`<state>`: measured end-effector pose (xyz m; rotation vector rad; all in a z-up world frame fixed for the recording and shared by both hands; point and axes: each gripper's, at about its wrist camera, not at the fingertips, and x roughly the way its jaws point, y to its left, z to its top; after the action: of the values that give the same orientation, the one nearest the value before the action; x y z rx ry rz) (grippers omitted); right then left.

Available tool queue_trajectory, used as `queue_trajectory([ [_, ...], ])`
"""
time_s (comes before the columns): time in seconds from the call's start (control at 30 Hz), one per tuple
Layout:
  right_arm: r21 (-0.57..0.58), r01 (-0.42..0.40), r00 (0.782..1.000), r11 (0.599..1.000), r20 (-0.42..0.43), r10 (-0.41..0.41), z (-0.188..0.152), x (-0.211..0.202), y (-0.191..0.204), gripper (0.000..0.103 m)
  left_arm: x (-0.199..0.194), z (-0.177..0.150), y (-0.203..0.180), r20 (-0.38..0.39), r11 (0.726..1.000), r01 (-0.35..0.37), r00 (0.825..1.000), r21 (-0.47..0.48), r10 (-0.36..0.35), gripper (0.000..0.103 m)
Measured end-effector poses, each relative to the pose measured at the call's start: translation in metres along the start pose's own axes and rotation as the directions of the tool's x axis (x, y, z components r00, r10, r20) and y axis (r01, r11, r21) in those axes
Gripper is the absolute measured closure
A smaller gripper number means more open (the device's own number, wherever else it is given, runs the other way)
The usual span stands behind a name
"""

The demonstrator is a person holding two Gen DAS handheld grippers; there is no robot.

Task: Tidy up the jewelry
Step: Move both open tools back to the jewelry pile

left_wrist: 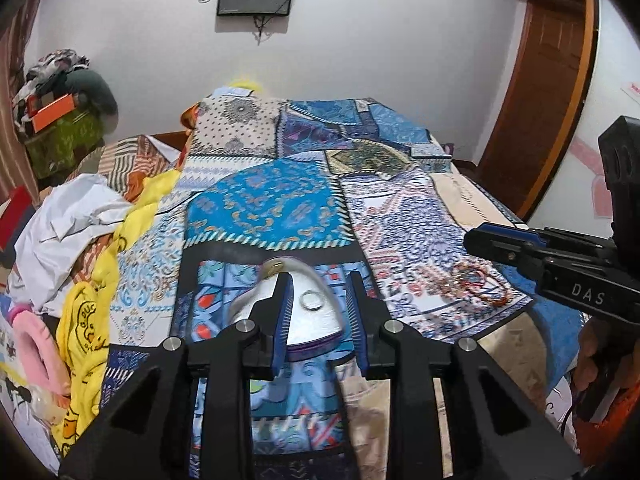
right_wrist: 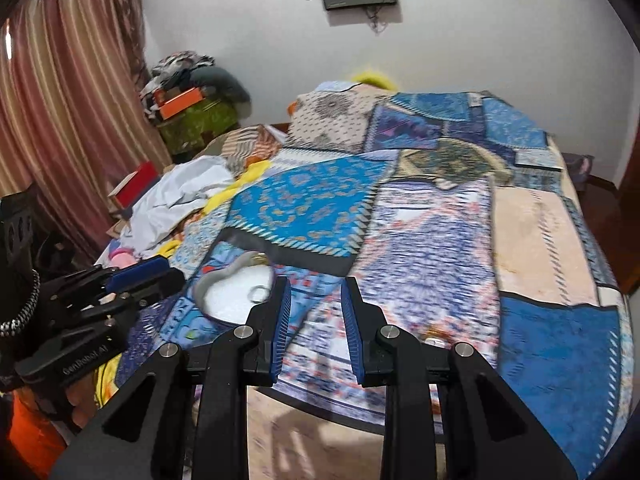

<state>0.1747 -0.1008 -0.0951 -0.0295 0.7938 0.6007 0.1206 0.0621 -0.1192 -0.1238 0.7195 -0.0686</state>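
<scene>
1. Nearest the lens in the left wrist view is my left gripper (left_wrist: 318, 316). Its black fingers with blue ribbed pads stand a narrow way apart and grip nothing
2. Just beyond and below them, in the lower centre of the frame, lies the white-lined heart-shaped jewellery box with a purple rim (left_wrist: 320, 320). The left pad overlaps its left edge in the picture, but I see no pinch on it
3. A small silver ring (left_wrist: 312, 300) rests in the box lining, dead ahead between my pads. The box's long axis runs away from me, with a gold clasp (left_wrist: 276, 266) at its far end
4. My right gripper (right_wrist: 314, 316) is likewise slightly parted and empty, over bare blue patchwork bedspread (right_wrist: 560, 340). From it the box sits to the lower left of the frame
5. So I judge the left gripper the nearer one for the ring
6. A heap of reddish bead jewellery (left_wrist: 472, 280) lies centre right, under the right gripper's tips
7. The bedspread's edge falls away at lower right, and crumpled clothes crowd the left. The open room is straight ahead
</scene>
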Motion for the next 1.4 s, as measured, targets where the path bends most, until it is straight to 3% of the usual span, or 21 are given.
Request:
queue_trajectory([
  [0.53,0.117,0.113,0.993,0.987,0.024,-0.117,-0.023,-0.036,-0.077,0.08,0.037,0.006,-0.065,-0.066,0.992,0.094,0.994,0.082,-0.088,0.076],
  [1.07,0.162,0.101,0.994,0.982,-0.064,-0.091,-0.045,-0.01,-0.111,0.079,0.099,-0.012,-0.087,-0.211,0.986,0.148,0.969,0.074,-0.129,0.076],
  [1.4,0.156,0.087,0.992,0.984,-0.102,-0.071,-0.051,0.0,-0.113,0.079,0.115,-0.011,-0.093,-0.208,0.983,0.164,0.967,0.081,-0.145,0.076],
])
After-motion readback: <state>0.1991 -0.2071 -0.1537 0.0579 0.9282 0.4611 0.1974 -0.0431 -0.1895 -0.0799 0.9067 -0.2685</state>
